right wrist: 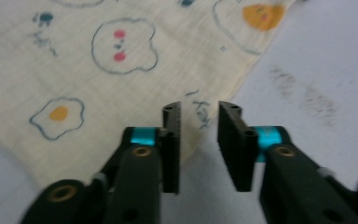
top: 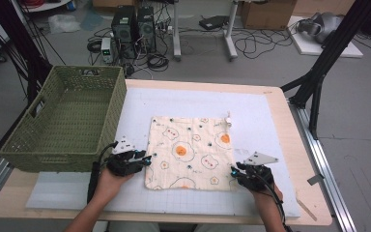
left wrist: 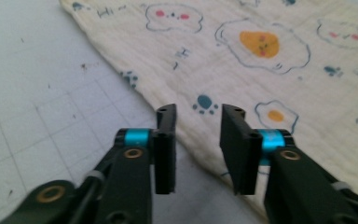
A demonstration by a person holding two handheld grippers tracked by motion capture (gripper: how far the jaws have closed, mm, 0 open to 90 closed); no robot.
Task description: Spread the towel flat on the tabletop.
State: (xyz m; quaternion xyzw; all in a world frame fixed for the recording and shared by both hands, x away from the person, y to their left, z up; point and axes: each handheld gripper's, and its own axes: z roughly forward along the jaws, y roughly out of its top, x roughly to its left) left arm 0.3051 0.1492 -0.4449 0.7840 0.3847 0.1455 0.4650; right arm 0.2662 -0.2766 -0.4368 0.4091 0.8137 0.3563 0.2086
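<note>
A cream cloth [top: 188, 152] printed with fried eggs and bear faces lies flat on the white mat [top: 198, 99]. My left gripper [top: 147, 158] rests at the cloth's left edge near its near-left corner. In the left gripper view the cloth [left wrist: 261, 70] has its edge running under the gap of the left gripper [left wrist: 199, 112], whose jaws stand apart and pinch nothing. My right gripper [top: 233, 171] sits at the near-right corner. In the right gripper view that corner of the cloth [right wrist: 98, 70] lies below the open right gripper [right wrist: 199, 108].
A green woven basket [top: 63, 145] stands at the table's left, close to my left hand. A small white object [top: 228, 121] lies at the cloth's far-right corner. Bare mat stretches to the right of the cloth, as far as the wooden table edge [top: 290, 145].
</note>
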